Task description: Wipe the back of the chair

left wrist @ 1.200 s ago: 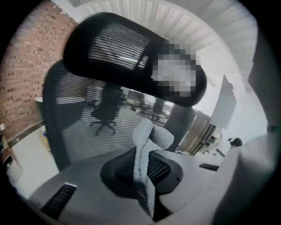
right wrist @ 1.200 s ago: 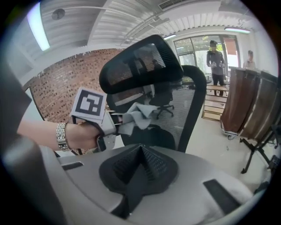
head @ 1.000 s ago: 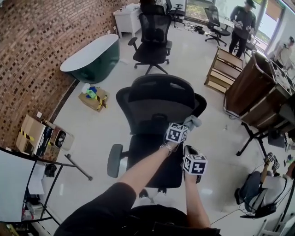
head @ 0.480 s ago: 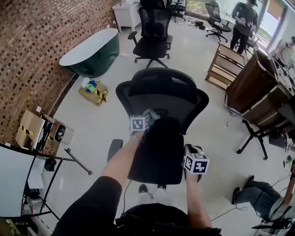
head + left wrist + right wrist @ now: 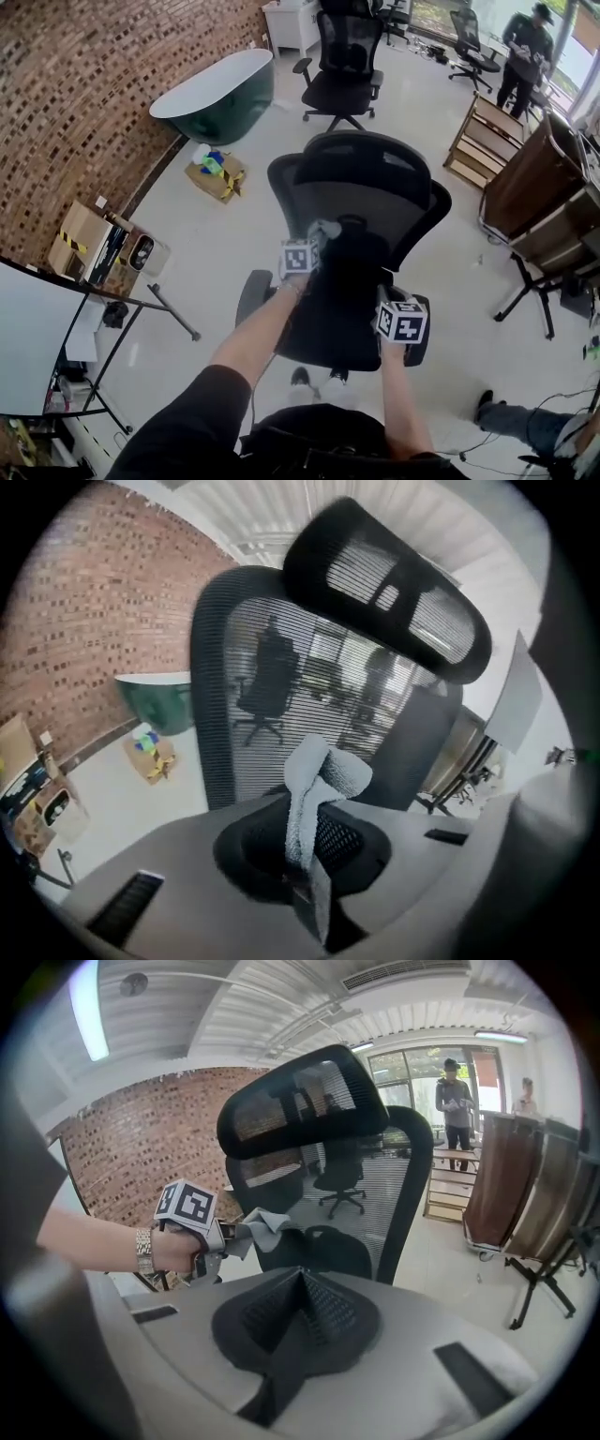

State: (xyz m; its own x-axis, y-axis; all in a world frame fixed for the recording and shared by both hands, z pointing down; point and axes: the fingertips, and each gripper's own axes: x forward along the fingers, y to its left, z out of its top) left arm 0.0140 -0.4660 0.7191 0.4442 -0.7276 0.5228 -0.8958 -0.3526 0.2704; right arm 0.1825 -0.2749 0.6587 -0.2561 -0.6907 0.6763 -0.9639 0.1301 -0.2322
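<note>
1. Chair back (image 5: 367,208) stood just in front of me on the pale floor, its mesh upright with the headrest (image 5: 364,152) on top.
2. My left gripper (image 5: 305,874) was pinching a grey cloth (image 5: 317,778). The folded end stuck out past the jaws so that fabric, not metal, would meet the mesh.
3. I held the cloth low on the back, near its left edge. I could not tell whether it was actually touching.
4. My right gripper (image 5: 300,1283) had its jaws pressed together on nothing. I judged it was parked by the seat's right side to keep clear of the wiping path.
5. Farther off were a green tub (image 5: 211,94), a cardboard box (image 5: 217,178) and a second office chair (image 5: 345,66), all well apart from mine.
</note>
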